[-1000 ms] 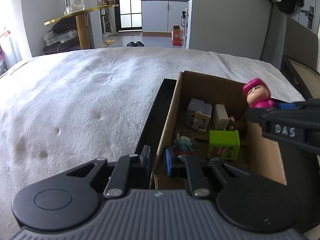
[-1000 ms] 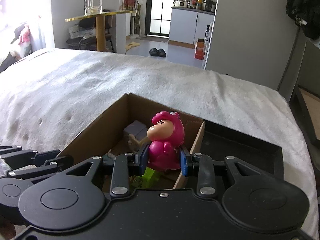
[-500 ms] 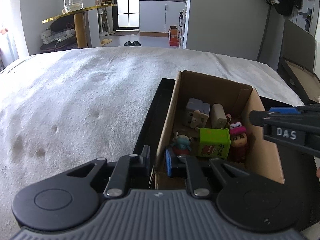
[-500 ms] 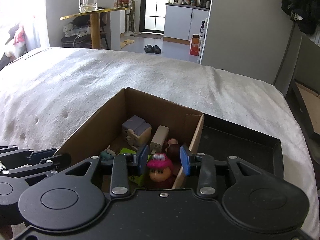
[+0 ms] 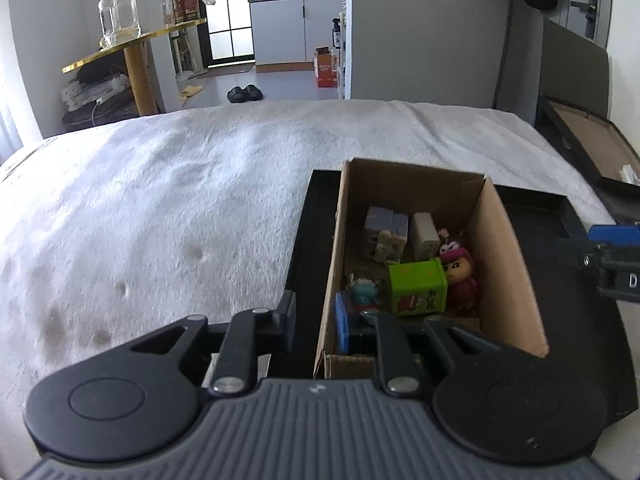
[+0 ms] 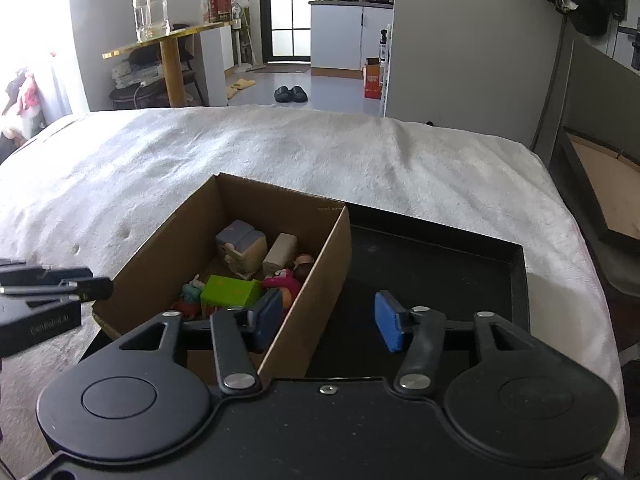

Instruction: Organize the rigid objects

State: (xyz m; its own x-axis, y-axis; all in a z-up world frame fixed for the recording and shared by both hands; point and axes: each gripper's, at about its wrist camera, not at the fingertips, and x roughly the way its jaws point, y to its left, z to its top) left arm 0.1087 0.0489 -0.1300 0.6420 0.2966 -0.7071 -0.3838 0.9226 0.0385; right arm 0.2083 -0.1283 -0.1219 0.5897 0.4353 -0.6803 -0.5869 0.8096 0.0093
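Pink doll (image 6: 285,285) lying in cardboard box (image 6: 320,292) beside green cube (image 6: 230,291), sorted with other toys. Right tool (image 6: 326,320) just opening, empty, straddling box wall. Left tool (image 5: 314,322) narrow, loosening around box's left wall, likely steadying it.

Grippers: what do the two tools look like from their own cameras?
Both are black plastic with round pivot discs, silver screws and blue pads on the fingers. The left gripper has a ribbed grey body; the right gripper has a smooth black one. No cables or sleeves show.
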